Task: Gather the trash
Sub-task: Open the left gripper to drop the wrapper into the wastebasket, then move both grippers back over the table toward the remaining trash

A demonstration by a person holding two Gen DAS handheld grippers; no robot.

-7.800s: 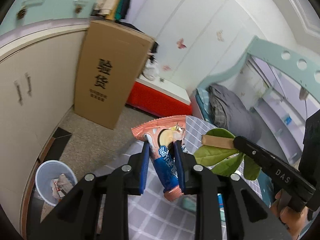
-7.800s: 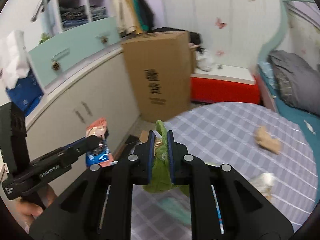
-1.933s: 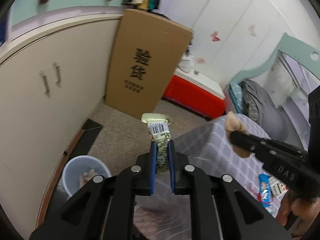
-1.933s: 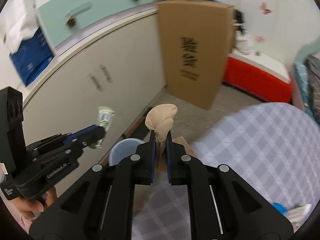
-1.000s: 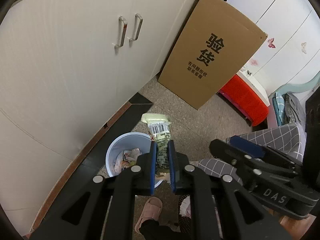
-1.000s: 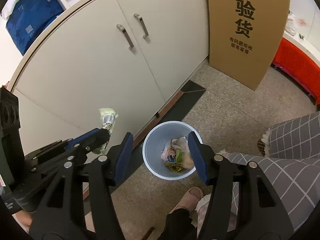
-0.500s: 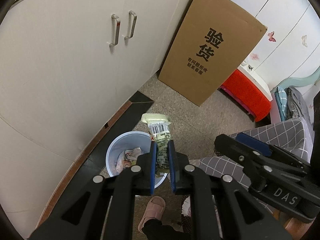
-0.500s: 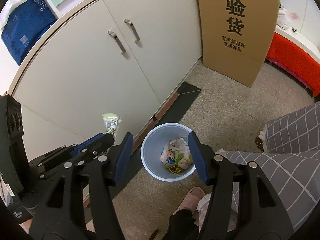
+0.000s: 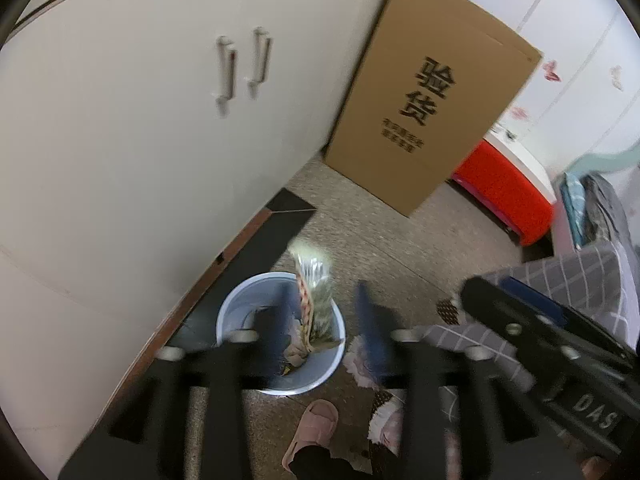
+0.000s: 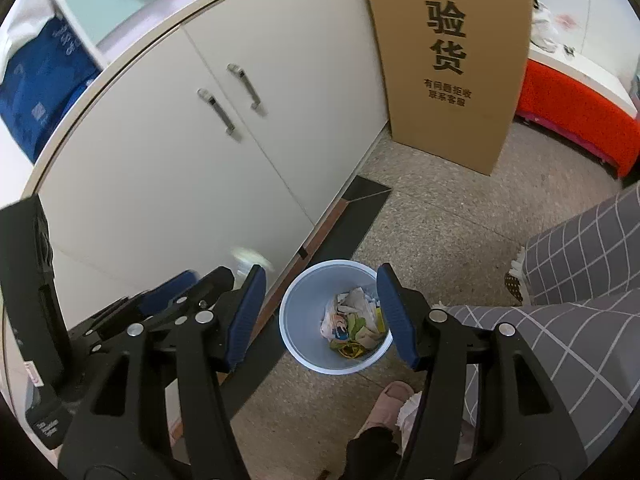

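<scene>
Hovering above a pale blue bin [image 9: 280,332] on the speckled floor [image 9: 400,232], the left tongs [image 9: 326,316] are opening, their blue pads blurred; a green snack wrapper [image 9: 314,292] hangs between them over the bin's mouth, close to the left pad, and whether it touches that pad cannot be told. The right tongs [image 10: 322,310] stand spread with nothing between them, framing the bin [image 10: 296,320], which already holds crumpled trash [image 10: 354,322]. White cabinet doors [image 10: 208,152] rise beside the bin, a tall cardboard box [image 10: 448,56] leans against them, and a pink slipper [image 10: 390,400] rests near the bin.
</scene>
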